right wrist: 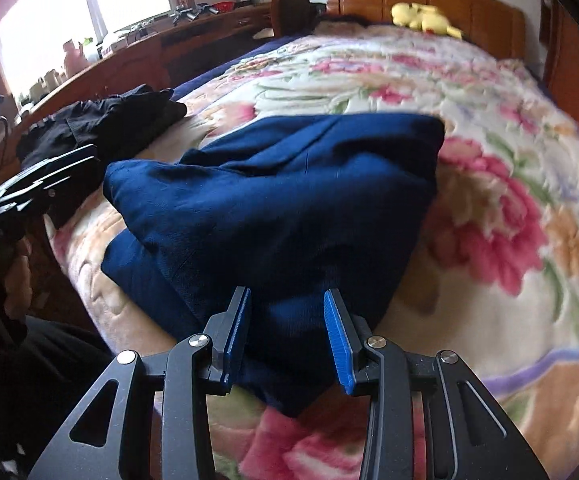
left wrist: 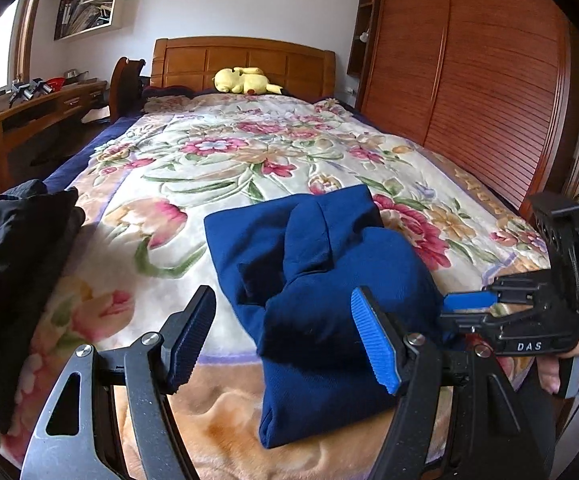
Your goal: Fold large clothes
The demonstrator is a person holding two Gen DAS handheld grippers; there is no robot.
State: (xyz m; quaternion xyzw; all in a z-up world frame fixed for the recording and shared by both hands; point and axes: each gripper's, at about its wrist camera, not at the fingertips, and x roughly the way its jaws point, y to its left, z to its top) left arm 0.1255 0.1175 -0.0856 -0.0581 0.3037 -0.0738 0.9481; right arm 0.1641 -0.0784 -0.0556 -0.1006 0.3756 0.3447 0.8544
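Navy garment lying bunched on the flowered bed.

The navy garment point(left wrist: 329, 280) is resting roughly folded on the floral blanket point(left wrist: 193, 168) near the bed's foot, with a black garment point(left wrist: 13, 240) lying apart at the blanket's edge. The left claw point(left wrist: 285, 340) is hovering with its jaws wide, gripping nothing. The right claw point(right wrist: 287, 336) is standing narrowly parted over the navy cloth's near corner, its pads not pressing on it.
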